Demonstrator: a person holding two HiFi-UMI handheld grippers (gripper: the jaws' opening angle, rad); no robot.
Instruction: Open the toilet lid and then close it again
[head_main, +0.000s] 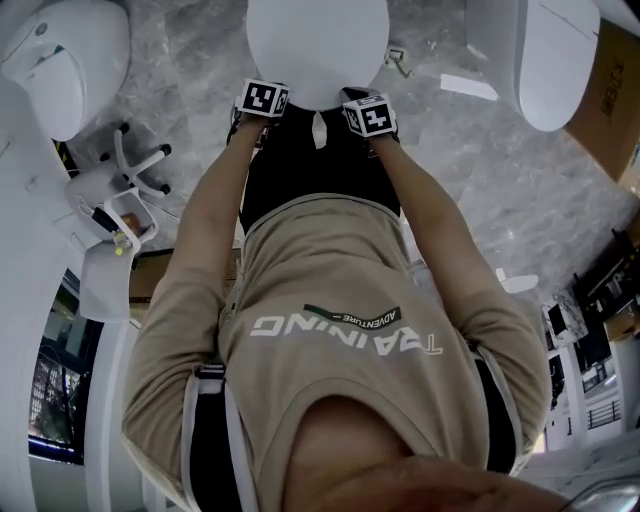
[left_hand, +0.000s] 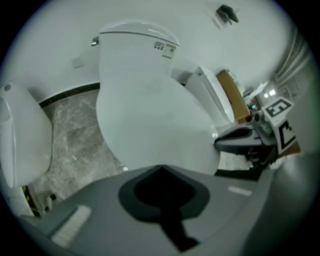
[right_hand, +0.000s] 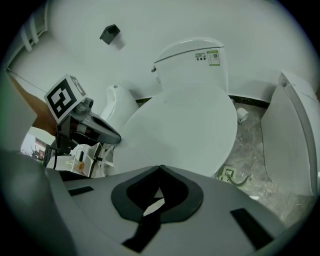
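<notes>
Shows, along the left gripper (left_hand: 160, 169), jaws pressed together with nothing between them, tips aimed over the near part of the lid (left_hand: 150, 125). Has the lid shut flat over the bowl, white and plain, with the tank (left_hand: 135, 50) at twelve o'clock behind it and the right gripper (left_hand: 225, 142) at three o'clock. Shows, in the right gripper view, jaws also closed at the tips and empty, a pale sliver visible through the hollow behind them, the lid filling the middle and the left gripper at nine o'clock. Looking steeply down in the head view, finds the lid at twelve o'clock, the left gripper at its seven o'clock rim and the right gripper at its five o'clock rim, each topped by its marker cube and each at the end of a beige sleeve (head_main: 215, 190). Cannot tell whether either tip touches the rim. Leaves grey marble floor (head_main: 450, 170) around the bowl, a second toilet (head_main: 60, 60) at ten o'clock, a third toilet (head_main: 545, 55) at two o'clock, a brown box (head_main: 612, 100) at three o'clock just past it, and a small green item (right_hand: 232, 175) on the floor at four o'clock from the lid in the right gripper view.
</notes>
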